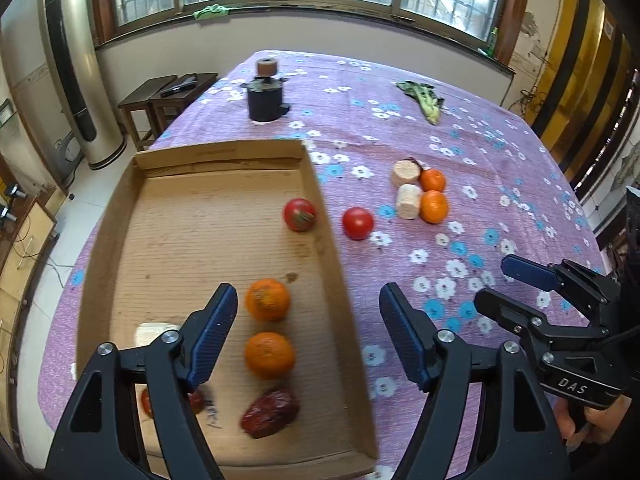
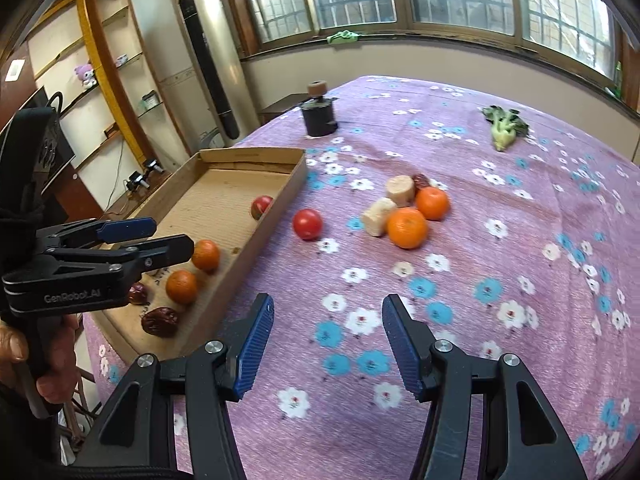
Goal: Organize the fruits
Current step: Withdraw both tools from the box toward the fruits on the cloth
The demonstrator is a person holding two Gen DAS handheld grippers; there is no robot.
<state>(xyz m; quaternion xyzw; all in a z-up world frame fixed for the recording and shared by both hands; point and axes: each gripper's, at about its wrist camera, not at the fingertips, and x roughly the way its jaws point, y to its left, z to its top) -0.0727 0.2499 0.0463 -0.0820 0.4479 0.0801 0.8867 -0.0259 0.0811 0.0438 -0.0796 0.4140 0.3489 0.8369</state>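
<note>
A shallow cardboard tray (image 1: 120, 208) (image 2: 236, 156) lies on the purple flowered cloth. Inside it are two oranges (image 1: 267, 299) (image 2: 205, 255), a tomato (image 1: 299, 214) (image 2: 261, 207), a dark red date (image 1: 270, 413) (image 2: 160, 321) and a pale chunk (image 1: 150, 332). On the cloth beside the tray sit a red tomato (image 1: 357, 222) (image 2: 307, 223), two oranges (image 1: 433, 207) (image 2: 407, 227) and two pale cylinders (image 1: 408, 201) (image 2: 378, 211). My left gripper (image 1: 308, 332) (image 2: 148, 236) hovers open over the tray's near right part, holding nothing. My right gripper (image 2: 328, 344) (image 1: 504, 280) hangs open and empty above bare cloth.
A black cylinder with a wooden knob (image 1: 264, 96) (image 2: 319, 114) stands at the far side of the table. A leafy green vegetable (image 1: 424, 100) (image 2: 505, 126) lies at the far right. A tall air conditioner (image 1: 76, 80) and low stools (image 1: 168, 96) stand past the left edge.
</note>
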